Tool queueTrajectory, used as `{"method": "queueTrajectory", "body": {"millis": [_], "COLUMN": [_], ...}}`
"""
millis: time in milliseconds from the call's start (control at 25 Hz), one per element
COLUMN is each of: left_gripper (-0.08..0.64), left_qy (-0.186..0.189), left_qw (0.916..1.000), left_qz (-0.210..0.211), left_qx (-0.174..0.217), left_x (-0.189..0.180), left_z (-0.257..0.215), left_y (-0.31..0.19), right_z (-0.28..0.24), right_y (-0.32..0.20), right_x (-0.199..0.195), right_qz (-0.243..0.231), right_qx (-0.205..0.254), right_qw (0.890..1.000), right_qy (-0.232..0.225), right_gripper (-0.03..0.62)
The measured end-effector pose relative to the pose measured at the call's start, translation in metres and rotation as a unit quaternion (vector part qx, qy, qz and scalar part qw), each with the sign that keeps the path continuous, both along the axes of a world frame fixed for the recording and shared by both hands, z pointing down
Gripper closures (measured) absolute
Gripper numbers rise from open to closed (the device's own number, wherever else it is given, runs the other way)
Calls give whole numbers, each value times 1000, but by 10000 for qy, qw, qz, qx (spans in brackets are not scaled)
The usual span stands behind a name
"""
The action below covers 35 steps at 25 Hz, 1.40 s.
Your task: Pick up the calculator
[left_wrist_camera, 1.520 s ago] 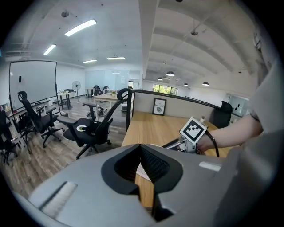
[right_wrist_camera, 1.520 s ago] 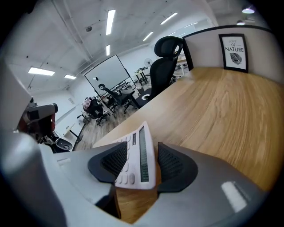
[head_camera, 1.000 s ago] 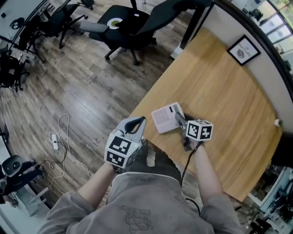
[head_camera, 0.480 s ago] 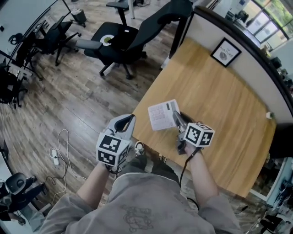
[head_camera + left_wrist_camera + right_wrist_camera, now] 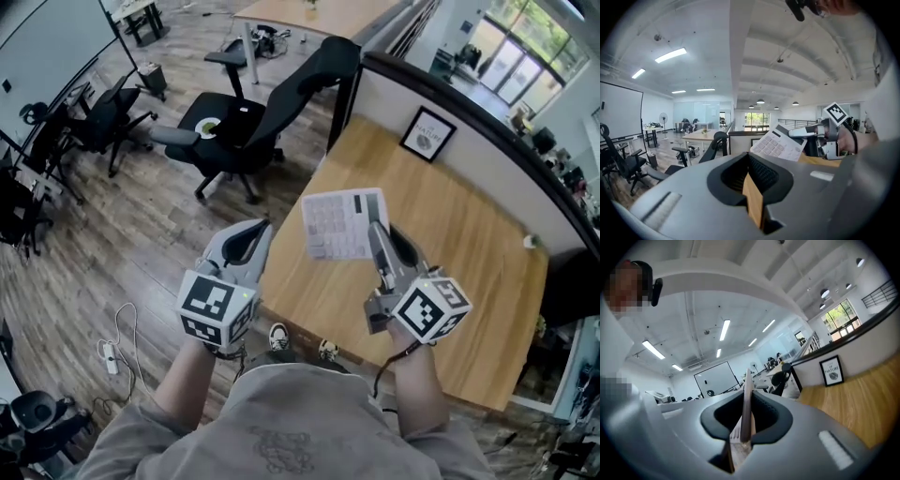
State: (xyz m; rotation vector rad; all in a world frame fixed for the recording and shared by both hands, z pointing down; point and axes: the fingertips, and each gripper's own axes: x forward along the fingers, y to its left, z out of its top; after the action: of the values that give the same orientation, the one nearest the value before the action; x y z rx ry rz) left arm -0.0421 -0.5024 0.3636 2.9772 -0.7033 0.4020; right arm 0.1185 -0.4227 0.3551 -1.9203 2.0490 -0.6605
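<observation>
- Calculator (image 5: 342, 223) up in the air, lifted clear of the wooden table (image 5: 469, 253) and hanging over that table's left edge, not far from its near left corner. Key side turned up toward the head camera, dark display strip at the far end.
- Off the table's far left corner, on the plank floor (image 5: 122, 234): black office chair (image 5: 248, 131), with a small round green-and-white thing on its seat.
- Right gripper (image 5: 379, 231) above the near half of the table, clamped on the calculator's right edge. Jaws just lately closing in, now pressed on both faces. In the right gripper view, calculator seen edge-on as a thin slab pinched between the black pads.
- Left gripper (image 5: 261, 228) just off the table's near left corner, beside the calculator but apart from it. Jaws together at the tips, nothing held. Only a sliver of table wood showing through the gap behind the tips.
- Framed picture (image 5: 429, 134) upright at the table's far edge, against the partition.
- White power strip (image 5: 111, 354) and its looping cable on the floor, well left of the table.
</observation>
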Motion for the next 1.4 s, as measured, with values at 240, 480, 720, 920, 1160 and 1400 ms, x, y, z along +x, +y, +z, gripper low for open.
{"method": "queueTrajectory", "body": {"millis": [240,480,720,920,1160,1400], "left_gripper": [558,558,558,558,558,558], "left_qy": [402,627,334,234,256,249], "left_qw": [9974,9940,9956,9968,9958,9968], "left_qz": [134,213,311,448,547,468], "left_qx": [582,873,816,621,688,601], "left_x": [3,-2,-4,3,9,5], "left_z": [-67,-101,-76,-69,-73,-69], "left_y": [16,36,49,59,64,64], "right_z": [-78,-96,-57,-41,-43,-42], "right_y": [41,84,104,109,110,108], "right_x": [4,4,0,-4,-2,-4], "right_qz": [231,505,667,616,621,571], "right_qx": [816,1001,576,233,220,228], "right_qw": [9955,9907,9925,9947,9946,9953], "right_qy": [428,774,848,786,796,751], "right_gripper": [536,537,537,537,537,537]}}
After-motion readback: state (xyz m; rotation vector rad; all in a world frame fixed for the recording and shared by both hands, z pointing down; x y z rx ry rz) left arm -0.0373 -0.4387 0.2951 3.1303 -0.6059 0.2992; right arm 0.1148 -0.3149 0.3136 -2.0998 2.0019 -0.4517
